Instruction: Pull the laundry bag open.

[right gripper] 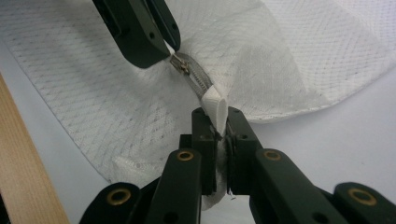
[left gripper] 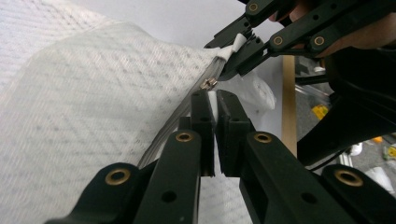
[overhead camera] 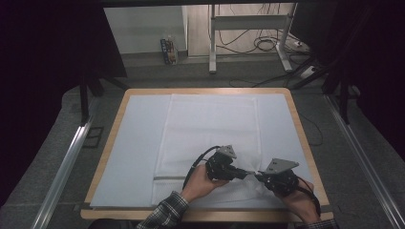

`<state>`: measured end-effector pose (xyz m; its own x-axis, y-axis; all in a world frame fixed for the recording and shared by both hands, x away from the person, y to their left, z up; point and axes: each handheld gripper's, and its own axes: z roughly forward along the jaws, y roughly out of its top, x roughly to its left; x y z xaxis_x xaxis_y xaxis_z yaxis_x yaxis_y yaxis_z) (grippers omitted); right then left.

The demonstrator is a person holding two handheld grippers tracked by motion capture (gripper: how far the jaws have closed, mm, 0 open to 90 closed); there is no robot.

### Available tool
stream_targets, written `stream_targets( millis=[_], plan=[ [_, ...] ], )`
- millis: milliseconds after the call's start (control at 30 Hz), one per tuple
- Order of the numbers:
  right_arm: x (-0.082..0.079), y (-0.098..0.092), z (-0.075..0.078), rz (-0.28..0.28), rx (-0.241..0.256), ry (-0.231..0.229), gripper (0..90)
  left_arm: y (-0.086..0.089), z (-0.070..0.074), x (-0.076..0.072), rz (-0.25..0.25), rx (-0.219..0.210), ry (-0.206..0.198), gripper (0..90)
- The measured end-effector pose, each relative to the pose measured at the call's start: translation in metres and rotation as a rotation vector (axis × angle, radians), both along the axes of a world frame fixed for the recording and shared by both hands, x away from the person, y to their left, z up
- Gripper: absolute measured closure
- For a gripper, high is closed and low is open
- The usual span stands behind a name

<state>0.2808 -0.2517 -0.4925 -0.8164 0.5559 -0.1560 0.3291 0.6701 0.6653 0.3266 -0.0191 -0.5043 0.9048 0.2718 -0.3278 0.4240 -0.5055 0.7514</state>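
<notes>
A wooden-edged table [overhead camera: 122, 114] stands on grey carpet [overhead camera: 57, 157], its top covered by a pale sheet [overhead camera: 138, 143]. Metal rails [overhead camera: 64, 167] run along the floor at both sides. Beyond the table, a white desk frame [overhead camera: 248, 21] stands over tangled cables [overhead camera: 262, 45], with a small carton [overhead camera: 168, 51] near a light wall [overhead camera: 143, 24]. Dark curtains [overhead camera: 43, 62] flank the scene.

White mesh laundry bag [overhead camera: 210, 129] lies flat on a pale sheet [overhead camera: 138, 143] covering the wooden tabletop [overhead camera: 298, 119]. Left gripper [overhead camera: 244, 174] and right gripper [overhead camera: 258, 174] meet tip to tip at the bag's near edge, by the zipper line [overhead camera: 169, 178]. Plaid sleeve [overhead camera: 165, 214] at bottom. Whether the fingers are closed cannot be told.
</notes>
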Motion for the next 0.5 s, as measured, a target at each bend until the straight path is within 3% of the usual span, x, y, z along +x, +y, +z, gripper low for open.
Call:
stream_targets(
  millis=[500],
  plan=[
    [-0.001,0.002,-0.001,0.003,0.001,0.002,83.8,0.012,-0.002,-0.003,0.011,0.018,-0.006,87.2]
  ],
)
